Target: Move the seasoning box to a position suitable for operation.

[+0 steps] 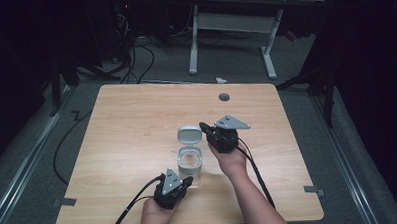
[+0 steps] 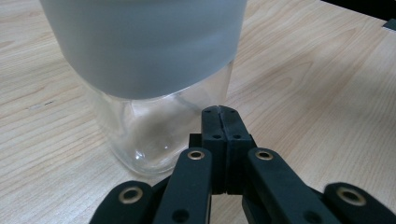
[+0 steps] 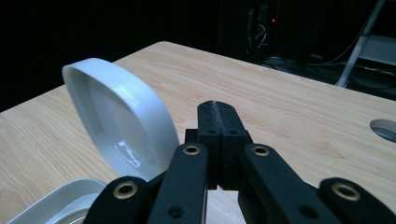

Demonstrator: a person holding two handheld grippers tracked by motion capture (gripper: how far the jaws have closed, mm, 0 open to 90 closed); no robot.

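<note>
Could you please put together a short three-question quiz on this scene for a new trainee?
1. True or false: the hinged lid of the clear jar stands open.
2. How do the jaws of the left gripper stand? A open wide; B pressed together; C clamped on the jar.
3. Fill in: on the wooden table, the right gripper sits just beside the jar's ____.

Key: 1 true. 2 B. 3 lid.

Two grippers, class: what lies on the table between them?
The clear jar with its hinged lid open stands between the left gripper and right gripper, seen in the high view.
</note>
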